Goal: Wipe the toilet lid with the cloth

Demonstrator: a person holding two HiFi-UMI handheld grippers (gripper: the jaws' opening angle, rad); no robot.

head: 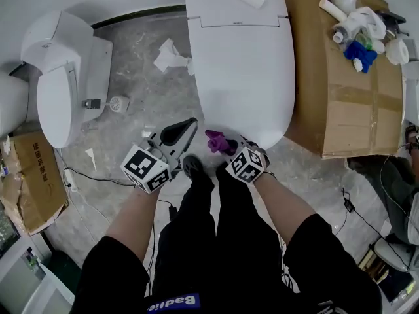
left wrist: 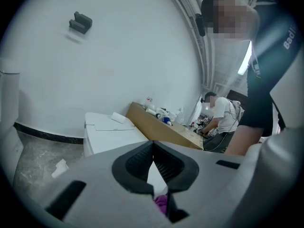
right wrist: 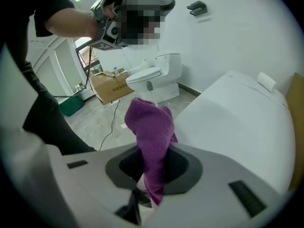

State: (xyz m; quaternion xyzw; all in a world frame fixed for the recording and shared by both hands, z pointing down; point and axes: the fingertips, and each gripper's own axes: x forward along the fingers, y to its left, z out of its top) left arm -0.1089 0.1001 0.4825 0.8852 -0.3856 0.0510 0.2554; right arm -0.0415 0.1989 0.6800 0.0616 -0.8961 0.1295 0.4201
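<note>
A white toilet with its lid point(head: 242, 64) down stands ahead of me. My right gripper point(head: 221, 142) is shut on a purple cloth point(right wrist: 149, 137) just before the lid's near edge. The cloth point(head: 216, 140) sticks up out of the jaws in a bunch. My left gripper point(head: 183, 131) hangs to the left of it, jaws shut with nothing between them. In the left gripper view the lid point(left wrist: 111, 132) lies beyond the shut jaws, and a bit of the cloth point(left wrist: 161, 203) shows below them. The right gripper view has the lid point(right wrist: 237, 122) to the right of the cloth.
A second white toilet point(head: 55, 84) stands at the left with a brush point(head: 118, 103) beside it. A large cardboard box point(head: 347, 77) with bottles and rags on top is right of the toilet. Crumpled paper point(head: 167, 56) and cables lie on the floor. Another person sits at the far right.
</note>
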